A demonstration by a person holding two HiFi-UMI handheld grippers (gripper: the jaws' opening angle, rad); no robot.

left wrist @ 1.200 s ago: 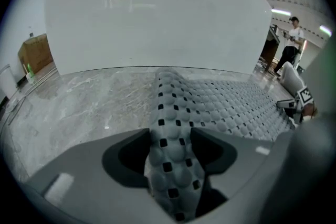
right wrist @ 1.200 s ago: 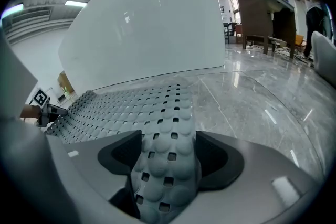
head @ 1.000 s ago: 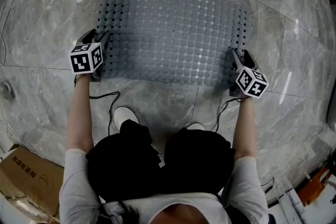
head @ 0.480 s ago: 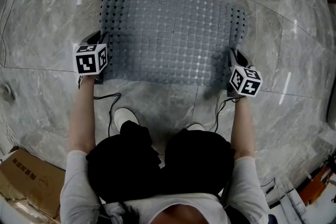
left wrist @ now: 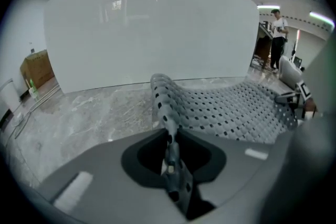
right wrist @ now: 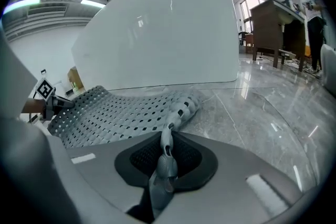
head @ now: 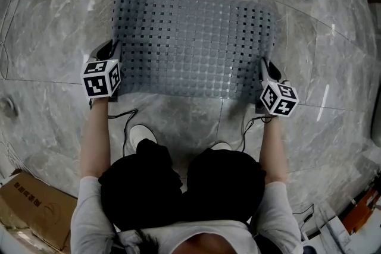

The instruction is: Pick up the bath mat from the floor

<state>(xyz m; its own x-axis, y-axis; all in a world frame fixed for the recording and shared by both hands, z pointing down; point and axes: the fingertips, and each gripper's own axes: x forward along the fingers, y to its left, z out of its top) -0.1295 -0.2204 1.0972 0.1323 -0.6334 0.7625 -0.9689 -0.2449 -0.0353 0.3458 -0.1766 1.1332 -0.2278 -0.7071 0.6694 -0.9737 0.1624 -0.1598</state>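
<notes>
Head view, left to right: a cardboard box [head: 33, 205] sits at the lower left on the grey marble floor [head: 53, 50]. My left gripper [head: 112, 55] is at the left short edge of the grey perforated bath mat [head: 193, 44]. In the left gripper view its jaws [left wrist: 170, 152] are narrow and closing, with the mat's edge pinched between the pads. From the grip the mat [left wrist: 226, 110] rises in a curl and then spreads out to the right, low over the floor. A white panel [left wrist: 152, 29] stands behind it. The mat spans the space between the two tools, its far long edge close to the wall. My right gripper [head: 266, 71] is at the right short edge, near the front corner. In the right gripper view its jaws [right wrist: 165, 157] are also narrow and closing, with a folded lip of the mat [right wrist: 121, 110] squeezed between them. The rest of the mat runs off to the left.
</notes>
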